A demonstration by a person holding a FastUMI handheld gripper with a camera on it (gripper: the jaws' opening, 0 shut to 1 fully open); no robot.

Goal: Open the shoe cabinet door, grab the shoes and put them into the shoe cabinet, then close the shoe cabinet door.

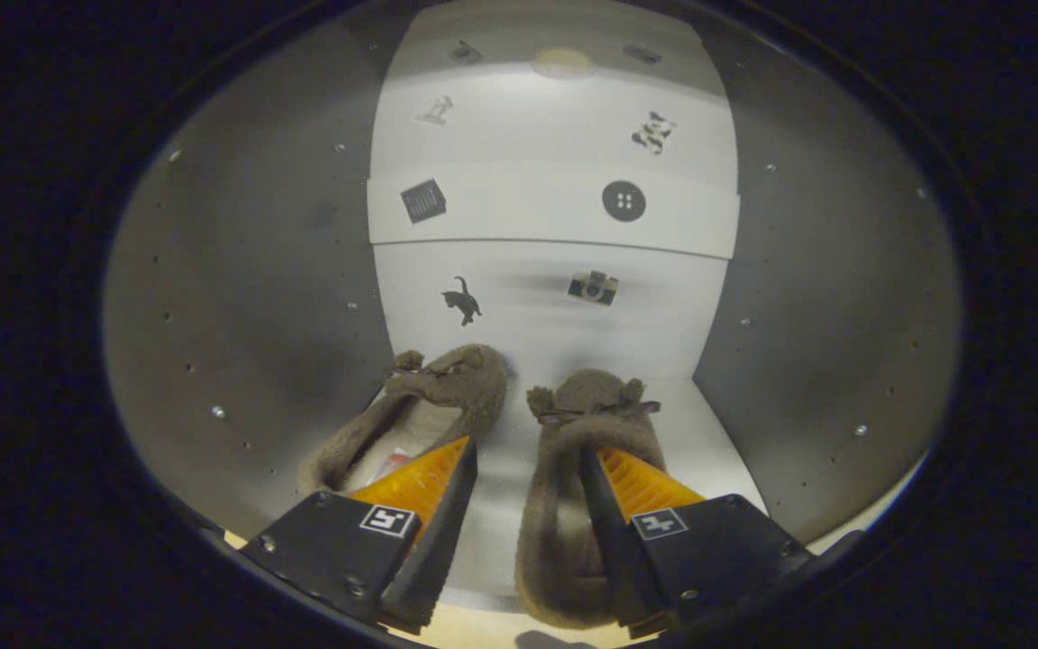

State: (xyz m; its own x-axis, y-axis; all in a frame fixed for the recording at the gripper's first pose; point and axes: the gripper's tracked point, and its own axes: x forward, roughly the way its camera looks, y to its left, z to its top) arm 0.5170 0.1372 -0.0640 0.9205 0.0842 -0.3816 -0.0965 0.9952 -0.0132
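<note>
Two brown fuzzy slippers stand side by side on the white floor (494,514) inside the shoe cabinet, toes toward the back wall. The left slipper (447,383) lies partly under my left finger, whose tip sits over its opening. The right slipper (550,532) reaches back to the cabinet's front edge; my right finger lies over its opening. My gripper (528,448) is open, fingers wide apart, with the right slipper's left side wall and a strip of bare floor between them. Neither slipper is pinched.
The cabinet's white back wall (537,333) carries several small stickers, and a shelf front (528,207) crosses it higher up. Grey side walls stand close on the left (249,297) and right (825,297). A pale front edge (474,628) runs under the fingers.
</note>
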